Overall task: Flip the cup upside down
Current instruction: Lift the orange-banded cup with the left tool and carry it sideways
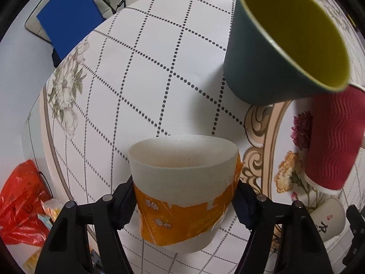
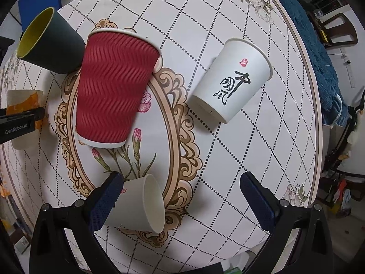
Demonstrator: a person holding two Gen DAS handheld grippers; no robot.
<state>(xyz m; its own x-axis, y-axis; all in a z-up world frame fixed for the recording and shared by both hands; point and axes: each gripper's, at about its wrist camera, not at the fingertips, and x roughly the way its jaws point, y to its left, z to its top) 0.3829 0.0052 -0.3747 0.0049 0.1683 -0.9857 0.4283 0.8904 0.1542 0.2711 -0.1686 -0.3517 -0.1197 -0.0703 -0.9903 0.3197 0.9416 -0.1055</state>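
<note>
The left wrist view is taken low and close over the counter [image 1: 159,52], facing along the left hand-held gripper [image 1: 184,203], whose fingers fill the lower frame. The right wrist view is taken from higher up, looking steeply down past the right hand-held gripper [image 2: 180,203] at the lower edge. Both views share the dark cup [image 1: 269,68] [image 2: 57,45], the red ribbed cup [image 1: 335,137] [image 2: 111,91] and the orange-banded cup [image 1: 182,194] [image 2: 22,100], seen at the far left of the right view.
</note>
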